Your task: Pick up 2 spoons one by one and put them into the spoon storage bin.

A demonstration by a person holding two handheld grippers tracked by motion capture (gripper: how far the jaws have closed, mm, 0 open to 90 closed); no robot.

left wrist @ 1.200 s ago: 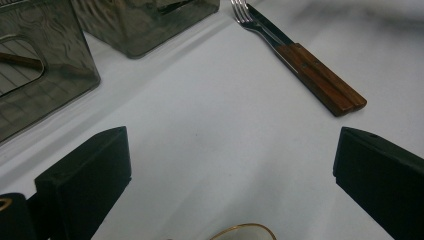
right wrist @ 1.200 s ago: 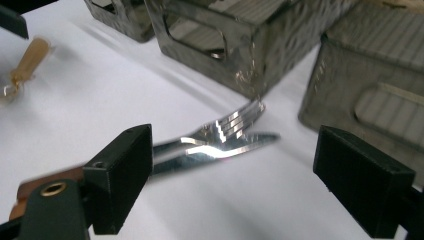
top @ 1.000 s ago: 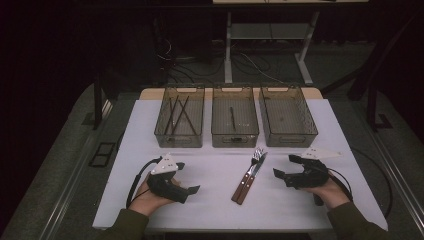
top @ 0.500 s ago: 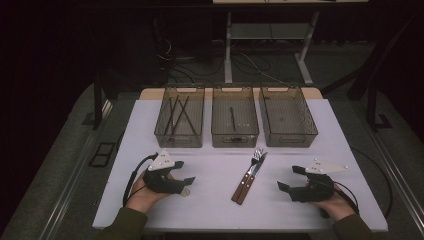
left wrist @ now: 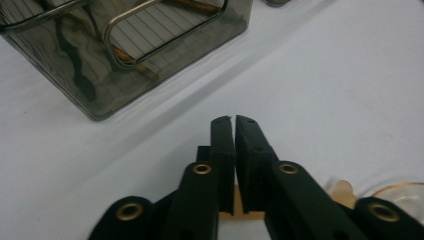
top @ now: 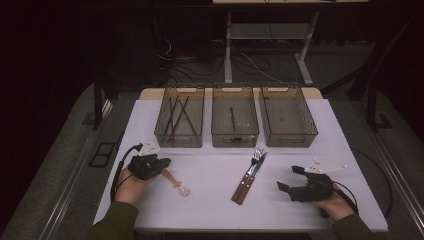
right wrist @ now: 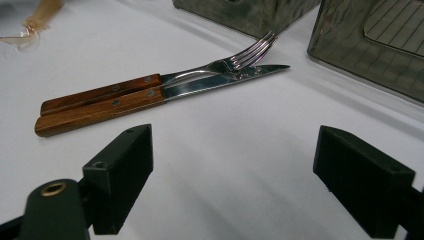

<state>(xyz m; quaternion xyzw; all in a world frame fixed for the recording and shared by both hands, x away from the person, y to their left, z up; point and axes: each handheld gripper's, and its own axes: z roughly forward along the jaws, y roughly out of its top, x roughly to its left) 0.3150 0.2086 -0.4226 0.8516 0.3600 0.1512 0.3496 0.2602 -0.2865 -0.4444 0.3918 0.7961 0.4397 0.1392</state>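
The left gripper (top: 159,165) pinched a clear spoon (top: 176,182) low over the table (top: 210,210); the right gripper (top: 292,178) gaped empty. The thin handle risked twisting loose.

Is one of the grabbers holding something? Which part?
The left gripper pinches the clear spoon by its handle end; the right gripper is open, holding nothing.

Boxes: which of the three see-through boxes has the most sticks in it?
The left box, nearest the left gripper. Several long dark sticks cross inside it. The middle box shows one stick, and the right box looks empty.
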